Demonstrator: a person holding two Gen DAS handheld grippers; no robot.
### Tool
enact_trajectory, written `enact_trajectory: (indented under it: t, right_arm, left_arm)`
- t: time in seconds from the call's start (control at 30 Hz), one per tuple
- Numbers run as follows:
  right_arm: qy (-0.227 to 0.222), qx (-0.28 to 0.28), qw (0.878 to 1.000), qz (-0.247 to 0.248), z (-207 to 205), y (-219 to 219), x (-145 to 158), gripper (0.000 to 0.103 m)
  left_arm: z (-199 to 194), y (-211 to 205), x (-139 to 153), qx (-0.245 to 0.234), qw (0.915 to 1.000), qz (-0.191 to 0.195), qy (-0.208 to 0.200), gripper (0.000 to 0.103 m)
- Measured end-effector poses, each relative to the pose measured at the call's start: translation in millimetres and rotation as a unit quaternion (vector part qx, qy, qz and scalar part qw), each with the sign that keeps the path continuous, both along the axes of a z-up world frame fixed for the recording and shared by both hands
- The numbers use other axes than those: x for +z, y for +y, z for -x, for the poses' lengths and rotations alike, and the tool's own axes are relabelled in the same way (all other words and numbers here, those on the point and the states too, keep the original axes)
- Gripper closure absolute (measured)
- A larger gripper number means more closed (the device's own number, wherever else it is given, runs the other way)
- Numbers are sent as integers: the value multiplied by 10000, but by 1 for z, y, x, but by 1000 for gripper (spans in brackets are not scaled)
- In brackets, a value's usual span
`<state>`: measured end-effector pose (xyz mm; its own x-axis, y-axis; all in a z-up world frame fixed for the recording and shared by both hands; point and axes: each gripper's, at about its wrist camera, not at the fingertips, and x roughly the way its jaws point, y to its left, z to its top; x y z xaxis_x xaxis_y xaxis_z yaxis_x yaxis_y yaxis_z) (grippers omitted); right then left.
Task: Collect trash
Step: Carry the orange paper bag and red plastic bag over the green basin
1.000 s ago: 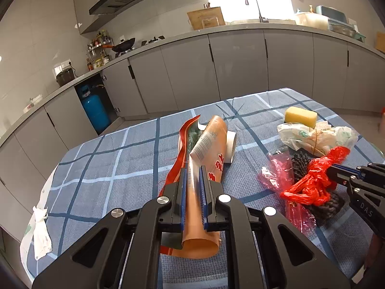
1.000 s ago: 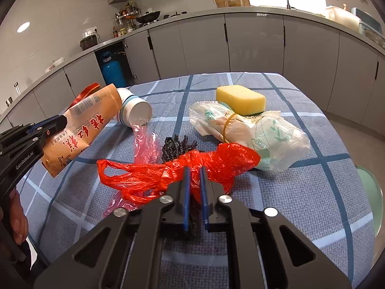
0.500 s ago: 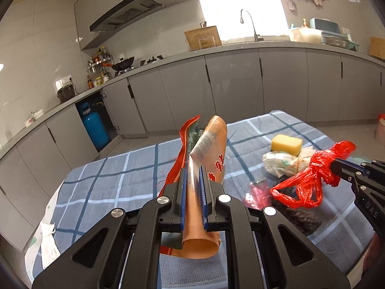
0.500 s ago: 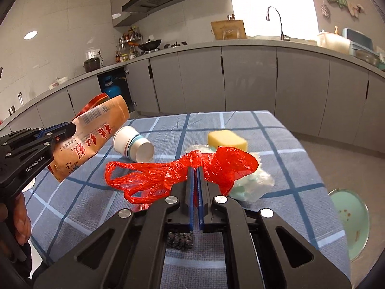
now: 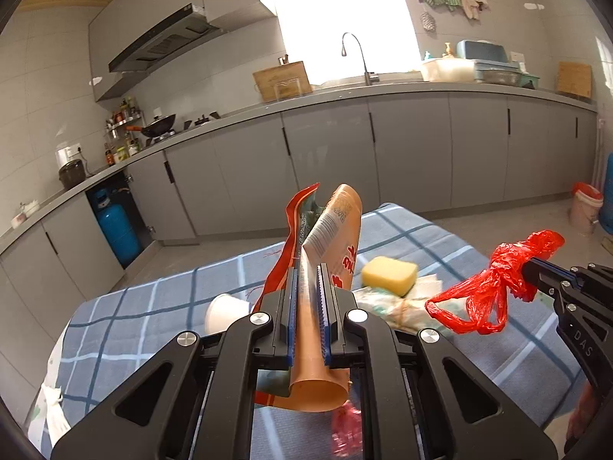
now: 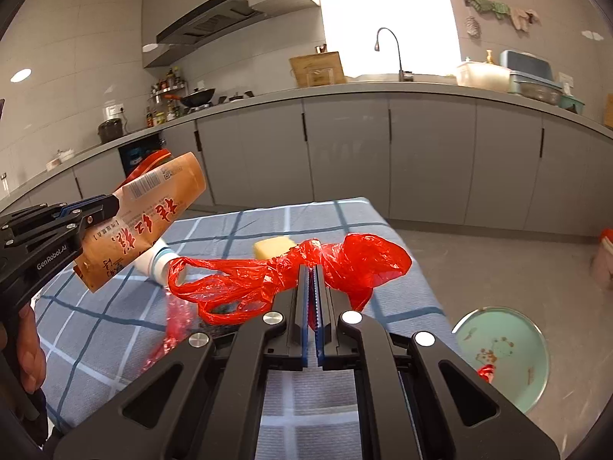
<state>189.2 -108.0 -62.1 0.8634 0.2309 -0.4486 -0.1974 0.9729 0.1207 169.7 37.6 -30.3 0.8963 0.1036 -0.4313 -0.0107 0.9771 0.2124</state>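
My left gripper [image 5: 307, 272] is shut on an orange snack packet [image 5: 337, 230], with a red wrapper [image 5: 297, 226] pinched beside it, held well above the checked blue table [image 5: 134, 306]. The packet also shows in the right wrist view [image 6: 141, 218]. My right gripper [image 6: 311, 272] is shut on a crumpled red plastic bag [image 6: 345, 260], lifted off the table; it also shows in the left wrist view [image 5: 494, 283]. Left on the table: a white paper cup [image 6: 157, 262], a yellow sponge [image 5: 389, 274], a tied clear bag [image 5: 387, 303] and a pink plastic scrap [image 6: 172, 326].
A green round dish or bin lid [image 6: 502, 352] lies on the floor right of the table. A white bucket with a red liner [image 5: 584, 207] stands by the grey cabinets [image 5: 383, 161]. A blue gas cylinder [image 5: 115, 226] is at the left.
Both grippers have risen well above the table with their loads. The red bag came off the black scrubber and hangs free; the views now tilt up toward the counter.
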Motion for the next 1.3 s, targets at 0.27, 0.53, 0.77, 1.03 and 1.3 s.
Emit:
enact_trajectory:
  t: [0.27,0.53,0.77,1.03,1.3]
  right_arm:
    - [-51,-365,9993,-69,-3,-36,1,98]
    - [-66,-625,9980,-112,-4,-63,1,98]
    - [-71,-871,9961,-134,-4,-85,-1,98]
    - [-33,-1140,9934,-128,-4,-112,-5,98]
    - [63,-1445,9894,-149,-7,-147,-14,98]
  left_arm:
    - [-11,-38,2,-352,9993,-89,-2,92]
    - [-20,-66,1,-607,9980,-191,-12,92]
    - [-27,-90,2,-828,9963,-229,-5,92]
    - [-30,-118,-1,-1110,9935,-249,25,92]
    - [-37,-155,-5,-1421,9895,-248,82,92]
